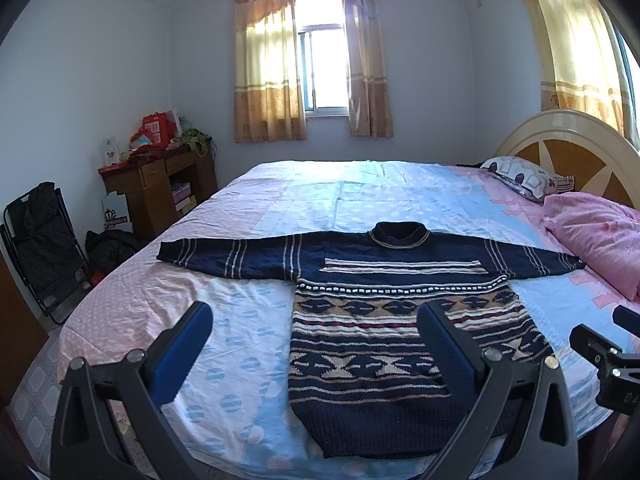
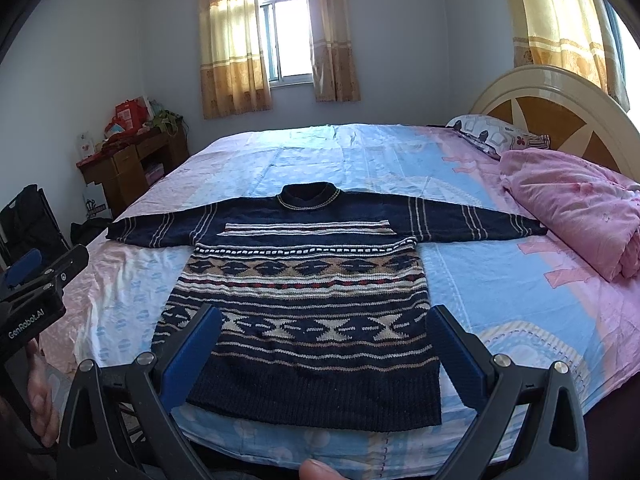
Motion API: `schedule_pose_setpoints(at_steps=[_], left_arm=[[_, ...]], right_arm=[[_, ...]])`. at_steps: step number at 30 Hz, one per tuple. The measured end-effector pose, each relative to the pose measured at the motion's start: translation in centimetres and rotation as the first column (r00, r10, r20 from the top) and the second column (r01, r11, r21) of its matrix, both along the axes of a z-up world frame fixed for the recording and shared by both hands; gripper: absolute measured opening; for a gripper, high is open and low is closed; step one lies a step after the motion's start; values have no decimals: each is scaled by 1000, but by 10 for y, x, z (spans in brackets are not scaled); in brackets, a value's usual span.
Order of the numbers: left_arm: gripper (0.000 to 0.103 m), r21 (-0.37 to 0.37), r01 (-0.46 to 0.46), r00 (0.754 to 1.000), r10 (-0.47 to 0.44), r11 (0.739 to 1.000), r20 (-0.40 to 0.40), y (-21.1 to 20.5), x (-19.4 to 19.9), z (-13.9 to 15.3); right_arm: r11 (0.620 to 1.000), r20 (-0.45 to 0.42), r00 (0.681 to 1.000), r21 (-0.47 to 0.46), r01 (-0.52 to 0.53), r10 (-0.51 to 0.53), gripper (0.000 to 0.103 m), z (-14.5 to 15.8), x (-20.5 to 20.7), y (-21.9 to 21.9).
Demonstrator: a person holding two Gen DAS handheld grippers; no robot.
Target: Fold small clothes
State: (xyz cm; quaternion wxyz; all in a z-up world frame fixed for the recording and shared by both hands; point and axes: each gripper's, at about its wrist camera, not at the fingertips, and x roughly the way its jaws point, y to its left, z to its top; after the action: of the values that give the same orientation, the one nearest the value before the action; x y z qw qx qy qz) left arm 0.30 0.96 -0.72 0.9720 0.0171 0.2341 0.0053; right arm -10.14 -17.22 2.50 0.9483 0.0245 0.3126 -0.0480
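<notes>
A small navy knit sweater with tan, white and red patterned bands lies flat on the bed, both sleeves spread out sideways, collar at the far end. It also shows in the right wrist view. My left gripper is open and empty, held above the sweater's near left side. My right gripper is open and empty, held above the hem. The left gripper's body shows at the left edge of the right wrist view, and the right gripper's body at the right edge of the left wrist view.
The bed sheet is pink and blue. A pink folded quilt and a patterned pillow lie by the headboard on the right. A wooden desk and a black folding chair stand to the left.
</notes>
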Motion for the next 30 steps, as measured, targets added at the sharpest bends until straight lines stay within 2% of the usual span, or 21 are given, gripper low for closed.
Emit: schedule_pose_setpoints(at_steps=[30], left_arm=[[103, 6, -1, 1000, 1, 1000, -15, 4, 6, -8]], right_arm=[[1000, -23, 1000, 5, 0, 0, 102, -9, 5, -2]])
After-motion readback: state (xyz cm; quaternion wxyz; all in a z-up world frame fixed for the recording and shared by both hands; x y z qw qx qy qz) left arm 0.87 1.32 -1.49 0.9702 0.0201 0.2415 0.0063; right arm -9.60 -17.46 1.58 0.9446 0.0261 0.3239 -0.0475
